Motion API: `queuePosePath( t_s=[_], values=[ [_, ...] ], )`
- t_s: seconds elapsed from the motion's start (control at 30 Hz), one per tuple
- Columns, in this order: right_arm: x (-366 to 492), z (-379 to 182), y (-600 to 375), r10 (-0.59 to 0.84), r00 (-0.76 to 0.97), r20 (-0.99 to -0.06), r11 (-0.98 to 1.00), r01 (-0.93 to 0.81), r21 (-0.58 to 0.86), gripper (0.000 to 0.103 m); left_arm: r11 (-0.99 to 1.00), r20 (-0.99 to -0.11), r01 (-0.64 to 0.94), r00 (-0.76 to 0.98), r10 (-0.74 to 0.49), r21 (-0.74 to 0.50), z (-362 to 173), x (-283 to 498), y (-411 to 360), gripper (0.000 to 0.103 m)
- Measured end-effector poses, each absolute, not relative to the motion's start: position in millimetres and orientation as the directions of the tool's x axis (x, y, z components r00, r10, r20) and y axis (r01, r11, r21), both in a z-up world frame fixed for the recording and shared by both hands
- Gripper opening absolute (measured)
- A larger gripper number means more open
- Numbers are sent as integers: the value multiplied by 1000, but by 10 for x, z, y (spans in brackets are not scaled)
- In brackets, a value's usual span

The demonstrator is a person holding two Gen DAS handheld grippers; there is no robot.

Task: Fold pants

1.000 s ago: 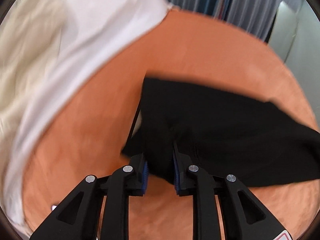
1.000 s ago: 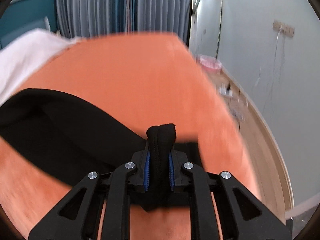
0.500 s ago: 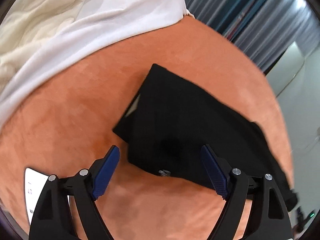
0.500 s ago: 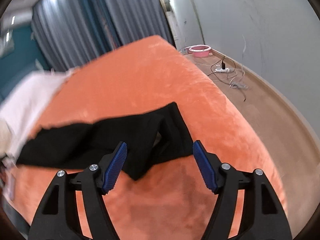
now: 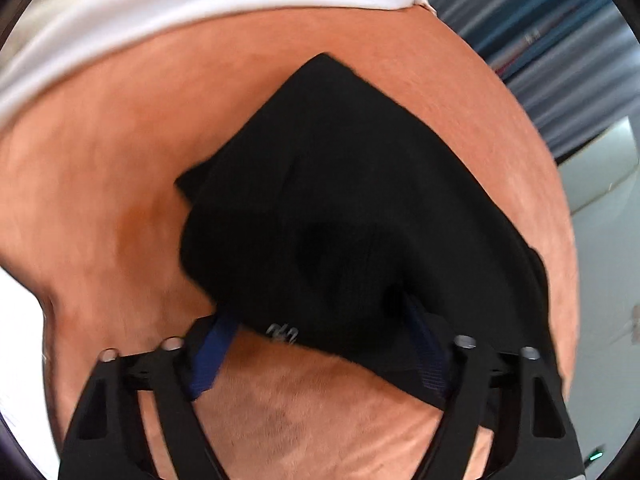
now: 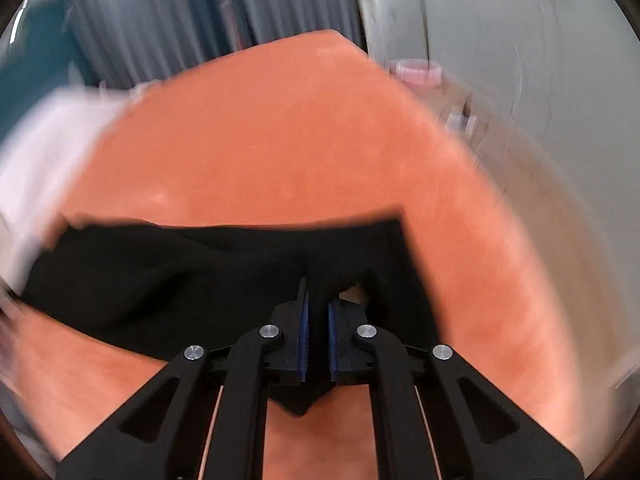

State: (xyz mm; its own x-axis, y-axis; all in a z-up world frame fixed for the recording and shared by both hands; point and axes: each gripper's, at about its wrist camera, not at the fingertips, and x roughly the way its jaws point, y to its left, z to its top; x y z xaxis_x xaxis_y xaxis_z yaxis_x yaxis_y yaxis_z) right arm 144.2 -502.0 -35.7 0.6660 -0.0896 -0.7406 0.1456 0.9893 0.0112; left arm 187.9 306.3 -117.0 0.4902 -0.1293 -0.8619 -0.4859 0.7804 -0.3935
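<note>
Nearest the lens in the right wrist view, the right gripper points forward and low over the bed, its blue-padded fingers drawn close together with a fold of the black pants pinched between them; a small tip of the cloth hangs out below the pads. In the left wrist view, the left gripper tilts down over the same garment with its fingers spread wide, one blue pad on each side of the near edge of the cloth, which drapes over both pads; whether they press it cannot be told. The pants are matte, dark and soft, lying as a folded, roughly wedge-shaped heap with a small pale logo near the hem, blurred. They rest on the orange bedcover, a velvety, slightly mottled surface with bare room on all sides of the garment. Farther off, a white sheet borders the orange cover, and grey pleated curtains hang beyond the bed's far corner, beside a pale wall.
</note>
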Motion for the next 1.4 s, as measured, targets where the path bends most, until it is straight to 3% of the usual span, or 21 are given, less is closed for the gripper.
queuePosePath(
  t_s=[0.1,0.13,0.17,0.2,0.27,0.3,0.4,0.5,0.7,0.8,0.97,1.07,1.2,1.27,1.3,1.33,1.4],
  values=[
    [1251,401,-4835,-150,841,-520,988,104,-117,8,798,-872,-476,475,-121,-370,-1109,1944,3057,71],
    [1177,517,-4733,-208,860,-466,964,100,-245,13,794,-872,-482,475,-118,-370,-1112,1938,3079,71],
    [1162,468,-4710,-262,849,-459,937,111,-331,26,790,-870,-486,478,-120,-375,-1121,1953,3099,73],
    [1181,312,-4771,-296,815,-498,924,111,-367,31,786,-868,-487,480,-123,-381,-1138,1936,3120,73],
    [1181,-311,-5078,-359,652,-668,919,120,-376,32,776,-863,-488,486,-138,-399,-1195,1876,3147,73],
    [1123,-485,-5162,-373,610,-699,918,132,-375,32,777,-862,-485,488,-139,-400,-1210,1864,3146,73],
    [700,-728,-5443,-321,599,-734,946,240,-218,32,795,-861,-468,492,-128,-386,-1196,1849,3118,74],
    [480,-563,-5665,-193,674,-713,945,324,51,33,785,-853,-470,504,-135,-403,-1168,1843,3123,77],
    [998,-469,-5685,82,686,-723,893,271,359,35,657,-787,-518,585,-195,-548,-1221,1719,3281,77],
    [1250,-710,-5450,113,637,-762,863,317,393,36,611,-769,-537,608,-199,-582,-1232,1611,3398,77],
    [1225,-881,-5210,120,652,-748,834,342,433,36,550,-734,-536,639,-231,-640,-1179,1500,3651,77],
    [1205,-924,-5163,122,665,-737,825,345,448,36,453,-647,-489,693,-318,-745,-1181,1516,3703,77],
    [1174,-944,-5136,110,663,-741,830,349,435,36,360,-632,-520,647,-425,-775,-1358,1742,3672,77],
    [1188,-950,-5106,120,666,-736,826,345,447,36,273,-585,-521,659,-473,-808,-1420,1836,3693,74],
    [1181,-949,-5091,121,666,-736,825,344,448,36,270,-581,-518,663,-473,-812,-1401,1873,3699,66],
    [1181,-944,-5070,123,661,-740,826,345,446,36,319,-599,-507,657,-458,-801,-1306,1985,3704,40],
    [1181,-935,-5031,104,652,-751,838,350,420,36,449,-636,-458,636,-438,-767,-1108,2172,3701,6]
  ],
)
